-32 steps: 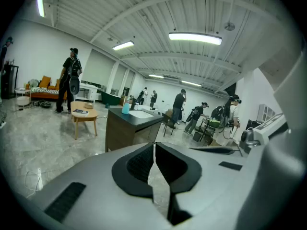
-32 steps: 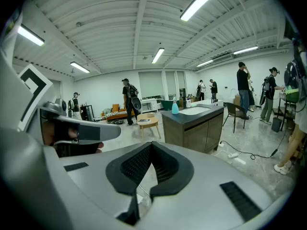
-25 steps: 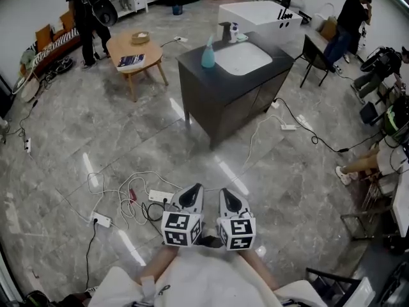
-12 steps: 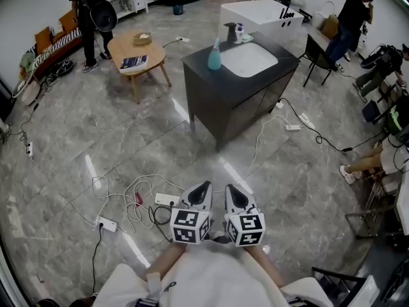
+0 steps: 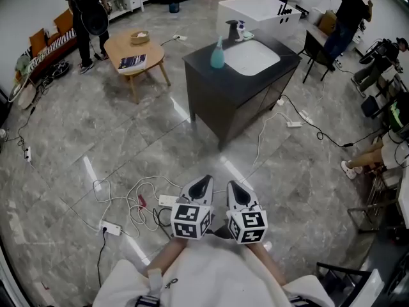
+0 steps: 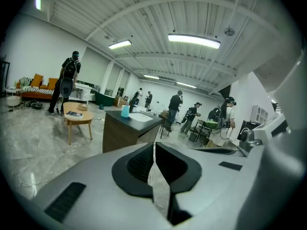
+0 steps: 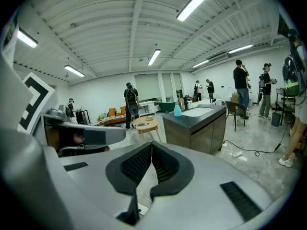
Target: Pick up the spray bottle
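Observation:
A teal spray bottle (image 5: 218,54) stands upright on the dark vanity counter (image 5: 204,68), left of the white basin (image 5: 255,57). It shows far off as a small spray bottle (image 6: 125,110) in the left gripper view and as a spray bottle (image 7: 177,110) in the right gripper view. My left gripper (image 5: 202,183) and right gripper (image 5: 234,188) hover side by side over the floor, well short of the vanity. Both are shut with nothing between the jaws, as the left gripper (image 6: 152,148) and right gripper (image 7: 151,147) views confirm.
White cables and power strips (image 5: 137,200) lie on the marble floor just ahead at the left. A round wooden table (image 5: 133,53) stands left of the vanity. A person (image 5: 86,11) stands at the back left, another (image 5: 345,18) at the back right. A chair (image 5: 314,51) sits right of the vanity.
Both grippers have advanced slightly toward the vanity, still side by side and shut. The vanity and table sit a little nearer in view.

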The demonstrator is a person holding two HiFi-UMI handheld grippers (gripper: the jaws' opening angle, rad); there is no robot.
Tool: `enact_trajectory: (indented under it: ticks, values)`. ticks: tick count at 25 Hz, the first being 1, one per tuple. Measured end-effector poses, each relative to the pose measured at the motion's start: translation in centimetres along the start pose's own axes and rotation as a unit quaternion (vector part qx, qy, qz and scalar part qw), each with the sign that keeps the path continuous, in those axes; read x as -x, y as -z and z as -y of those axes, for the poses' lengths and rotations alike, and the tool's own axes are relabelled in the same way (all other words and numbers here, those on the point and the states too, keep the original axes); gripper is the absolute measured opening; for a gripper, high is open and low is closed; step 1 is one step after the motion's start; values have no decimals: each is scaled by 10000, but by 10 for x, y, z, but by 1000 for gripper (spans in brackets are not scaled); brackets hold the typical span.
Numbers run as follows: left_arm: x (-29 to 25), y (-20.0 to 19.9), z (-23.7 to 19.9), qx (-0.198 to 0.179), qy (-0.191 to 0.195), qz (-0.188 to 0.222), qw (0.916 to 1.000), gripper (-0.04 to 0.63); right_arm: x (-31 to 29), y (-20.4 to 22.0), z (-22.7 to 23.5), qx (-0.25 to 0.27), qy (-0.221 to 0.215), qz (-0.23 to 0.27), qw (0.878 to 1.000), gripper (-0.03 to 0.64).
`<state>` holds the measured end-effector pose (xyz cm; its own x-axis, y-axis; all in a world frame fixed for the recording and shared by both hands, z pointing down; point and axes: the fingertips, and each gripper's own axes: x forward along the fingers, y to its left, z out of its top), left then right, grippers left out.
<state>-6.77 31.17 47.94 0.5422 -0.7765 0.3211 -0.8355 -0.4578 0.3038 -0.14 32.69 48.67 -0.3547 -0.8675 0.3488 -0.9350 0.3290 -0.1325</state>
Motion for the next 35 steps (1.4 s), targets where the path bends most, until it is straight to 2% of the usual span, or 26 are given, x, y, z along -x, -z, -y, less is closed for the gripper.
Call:
enact_trajectory:
  ticks: [12, 23, 29, 35]
  values:
    - [-4, -6, -11, 98, 98, 67, 9999, 34, -10, -11, -5, 126, 70, 17, 9999, 26]
    - [-15, -7, -29, 63, -259, 48, 9996, 34, -39, -10, 1, 35, -266, -3, 9996, 26]
    - [-39, -11, -35, 74, -439, -34, 9990, 34, -61, -17, 19, 51, -449, -48, 9990, 26]
    - [-82, -24, -32, -13, -416, -111, 9991, 34, -91, -28, 51, -4, -537, -110, 9985, 26]
